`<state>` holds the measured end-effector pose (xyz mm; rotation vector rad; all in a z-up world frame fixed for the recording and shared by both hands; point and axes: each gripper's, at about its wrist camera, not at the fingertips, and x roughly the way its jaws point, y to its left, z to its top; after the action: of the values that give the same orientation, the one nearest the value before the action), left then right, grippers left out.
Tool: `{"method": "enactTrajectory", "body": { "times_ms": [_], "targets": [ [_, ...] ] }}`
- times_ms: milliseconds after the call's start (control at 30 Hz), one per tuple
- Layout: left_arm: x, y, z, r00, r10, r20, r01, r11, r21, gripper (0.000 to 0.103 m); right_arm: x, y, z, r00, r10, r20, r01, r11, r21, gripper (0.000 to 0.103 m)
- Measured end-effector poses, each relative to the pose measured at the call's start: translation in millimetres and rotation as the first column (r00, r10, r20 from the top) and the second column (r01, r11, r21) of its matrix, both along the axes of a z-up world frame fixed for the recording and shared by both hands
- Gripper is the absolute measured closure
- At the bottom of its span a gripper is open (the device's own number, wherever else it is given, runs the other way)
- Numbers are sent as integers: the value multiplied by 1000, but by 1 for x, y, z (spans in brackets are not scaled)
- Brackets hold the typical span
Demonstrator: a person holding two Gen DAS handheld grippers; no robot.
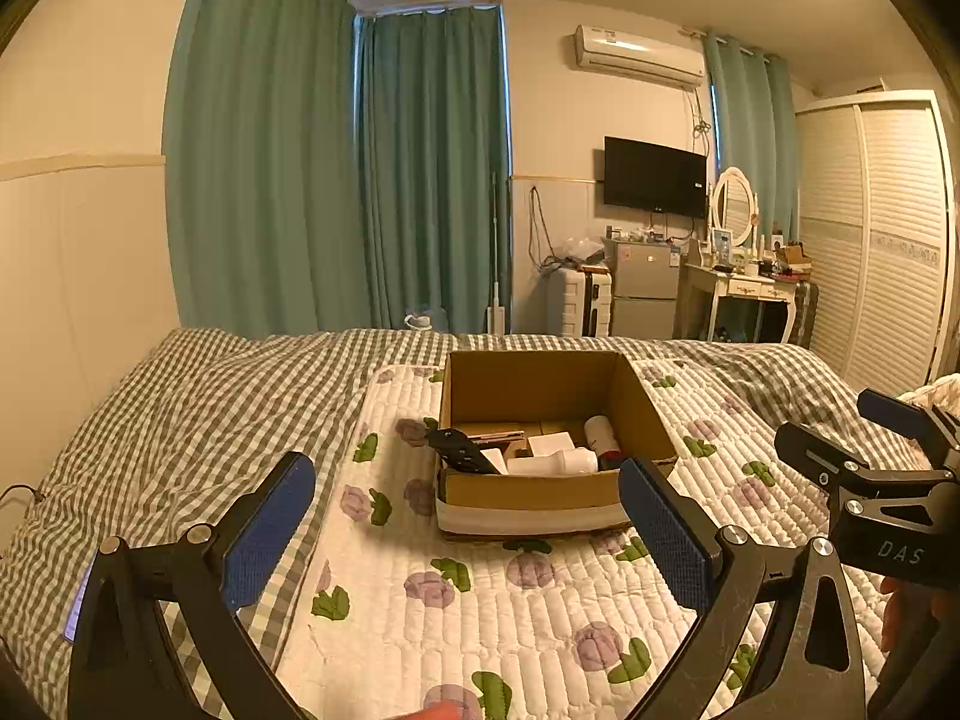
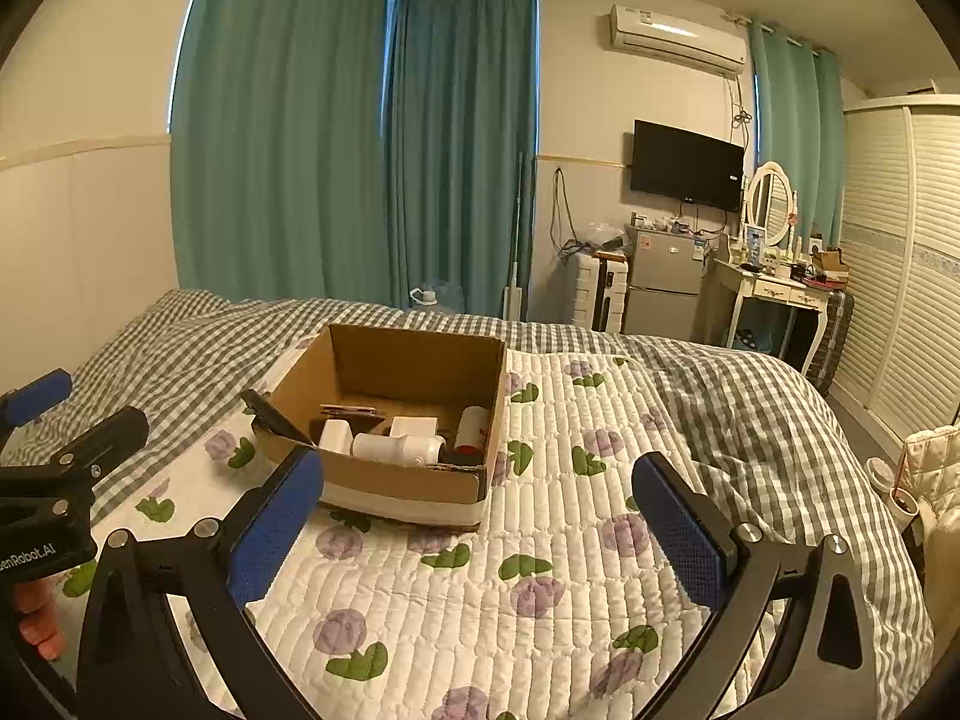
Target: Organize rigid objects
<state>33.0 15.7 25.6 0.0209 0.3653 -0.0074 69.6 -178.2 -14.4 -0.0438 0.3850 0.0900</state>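
Closest to my two cameras, both sets of fingers stand wide apart with nothing between them: my left gripper (image 1: 467, 516) hangs over the white quilted mat (image 1: 480, 618) with its purple flowers, and my right gripper (image 2: 477, 513) hangs over the same mat a little further to the right. Each camera catches the other tool at the edge of its view, and I can see fingertips of the person's hand (image 2: 36, 618) under the left tool. Just past my blue pads sits the open cardboard box (image 1: 540, 489) on the mat, and the rigid things lie inside it: a white bottle on its side (image 1: 555, 462) against the near wall, a white block (image 1: 551, 443) behind it, a second white bottle with a red band (image 1: 600, 435) toward the right wall, and a flat brownish item (image 1: 498, 435) on the floor of the box that I cannot identify. A black remote (image 1: 462, 450) leans over the box's left near corner, partly inside and partly sticking out. Under the mat spreads the grey-checked bed cover (image 1: 180, 420). Beyond the bed hang the green curtains (image 1: 336, 180). Further back along the wall I see a white suitcase (image 1: 579, 303), a small grey fridge (image 1: 645, 288), a wall-mounted television (image 1: 654, 177) above it, a dressing table with an oval mirror (image 1: 735, 204), an air conditioner (image 1: 639, 57) high up, and a slatted wardrobe (image 1: 882, 240) on the right.
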Motion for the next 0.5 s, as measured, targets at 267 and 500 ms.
{"method": "enactTrajectory", "body": {
  "times_ms": [267, 500],
  "targets": [
    [-2, -1, 1, 1000, -5, 6, 5, 1000, -2, 0, -1, 0, 0, 1000, -2, 4, 2, 1000, -2, 0],
    [-3, -1, 2, 1000, -4, 1, 4, 1000, -4, 0, -2, 2, -1, 1000, 1, 0, -1, 1000, -3, 0]
  ]
}}
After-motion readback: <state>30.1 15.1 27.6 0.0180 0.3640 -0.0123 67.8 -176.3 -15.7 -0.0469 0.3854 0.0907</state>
